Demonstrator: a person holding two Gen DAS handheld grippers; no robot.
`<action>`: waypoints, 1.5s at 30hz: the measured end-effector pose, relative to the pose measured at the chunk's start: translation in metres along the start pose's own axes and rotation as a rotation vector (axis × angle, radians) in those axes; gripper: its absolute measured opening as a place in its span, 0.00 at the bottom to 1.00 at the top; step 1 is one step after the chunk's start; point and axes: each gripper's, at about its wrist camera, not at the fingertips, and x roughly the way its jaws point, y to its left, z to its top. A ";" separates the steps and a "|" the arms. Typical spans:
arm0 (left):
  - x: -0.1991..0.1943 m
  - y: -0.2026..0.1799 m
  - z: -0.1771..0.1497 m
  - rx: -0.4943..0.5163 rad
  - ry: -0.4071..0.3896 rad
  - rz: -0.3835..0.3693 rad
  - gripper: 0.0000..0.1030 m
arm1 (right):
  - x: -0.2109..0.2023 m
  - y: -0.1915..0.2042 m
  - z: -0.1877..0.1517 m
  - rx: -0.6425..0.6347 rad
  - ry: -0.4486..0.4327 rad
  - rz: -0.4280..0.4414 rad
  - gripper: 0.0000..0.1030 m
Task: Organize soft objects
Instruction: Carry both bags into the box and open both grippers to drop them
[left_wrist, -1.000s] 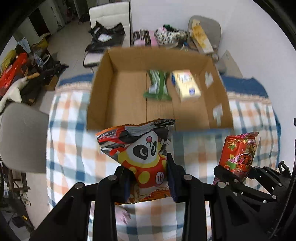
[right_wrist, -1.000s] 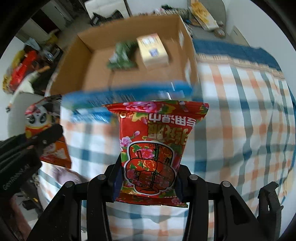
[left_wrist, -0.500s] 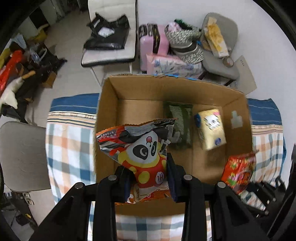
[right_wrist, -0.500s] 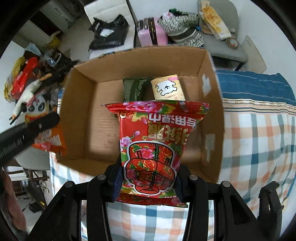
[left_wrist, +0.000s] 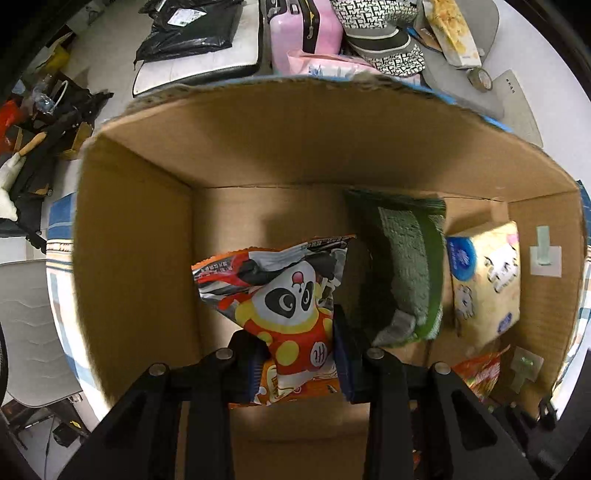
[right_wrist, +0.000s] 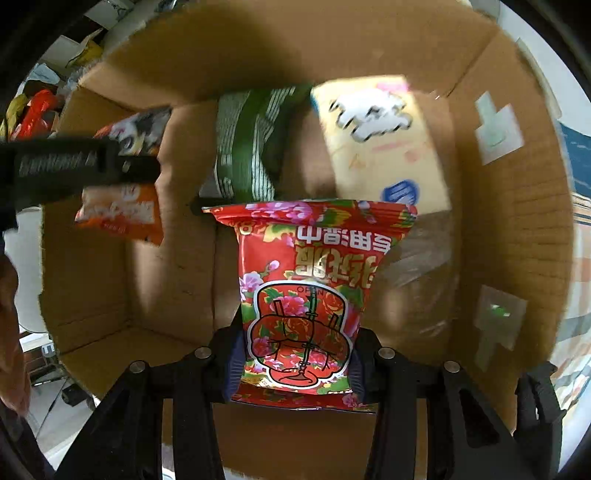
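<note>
My left gripper (left_wrist: 297, 354) is shut on a panda snack bag (left_wrist: 284, 295) and holds it inside the open cardboard box (left_wrist: 133, 258), left of centre. My right gripper (right_wrist: 295, 358) is shut on a red flowered snack bag (right_wrist: 310, 280) and holds it inside the same box (right_wrist: 517, 221). The left gripper and the panda bag (right_wrist: 122, 210) show at the left in the right wrist view. A corner of the red bag (left_wrist: 480, 373) shows at the lower right in the left wrist view.
A green packet (left_wrist: 410, 273) and a yellow tissue pack (left_wrist: 484, 284) lie on the box floor at the back right; both also show in the right wrist view, the packet (right_wrist: 251, 147) and the pack (right_wrist: 380, 147). Chairs, a pink suitcase (left_wrist: 303, 29) and bags stand behind the box.
Both grippers have moved forward and down from above the checked cloth into the box, each still holding its bag. The box walls now fill both views.
</note>
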 end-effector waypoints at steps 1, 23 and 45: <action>0.002 0.000 0.002 0.002 0.002 0.002 0.29 | 0.005 0.000 0.001 0.001 0.011 0.003 0.46; -0.058 0.013 -0.025 -0.039 -0.145 0.040 0.89 | -0.025 -0.008 0.015 -0.007 -0.040 -0.070 0.87; -0.157 0.011 -0.170 -0.034 -0.430 0.098 0.91 | -0.146 -0.005 -0.081 -0.001 -0.328 -0.152 0.95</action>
